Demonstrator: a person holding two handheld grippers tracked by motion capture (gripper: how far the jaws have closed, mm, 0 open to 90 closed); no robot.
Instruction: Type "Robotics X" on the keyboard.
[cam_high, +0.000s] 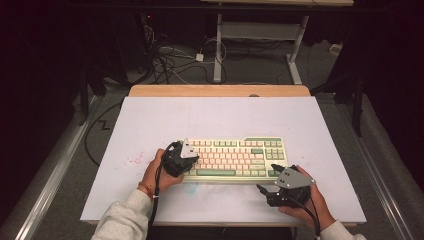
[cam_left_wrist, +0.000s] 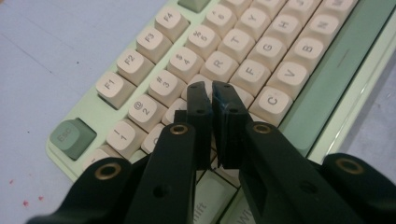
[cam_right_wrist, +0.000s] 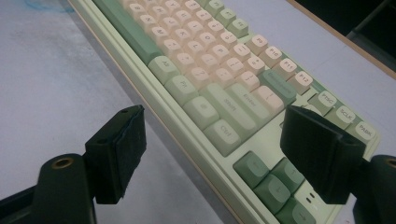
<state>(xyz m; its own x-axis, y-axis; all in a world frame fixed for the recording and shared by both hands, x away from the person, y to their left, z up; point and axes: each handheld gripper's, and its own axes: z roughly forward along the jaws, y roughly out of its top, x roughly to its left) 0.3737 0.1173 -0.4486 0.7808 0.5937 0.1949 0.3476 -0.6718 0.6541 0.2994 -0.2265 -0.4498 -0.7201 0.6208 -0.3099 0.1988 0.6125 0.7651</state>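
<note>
The left hand-held gripper (cam_left_wrist: 211, 95) has its jaws pressed nearly together, tips down over the keyboard's (cam_high: 235, 157) letter keys near its left end; whether they pinch a keycap cannot be told. The right hand-held gripper (cam_right_wrist: 212, 154) has its jaws spread wide, holding nothing, poised just off the keyboard's near right corner. The keyboard lies on the white desk (cam_high: 150, 125).

Item count: one mechanical keyboard (cam_high: 235, 157), near the surface's (cam_high: 150, 120) front edge. Two handheld grippers: left gripper (cam_high: 186, 161), right gripper (cam_high: 267, 181). Two hands: left hand (cam_high: 156, 175), right hand (cam_high: 307, 202).
</note>
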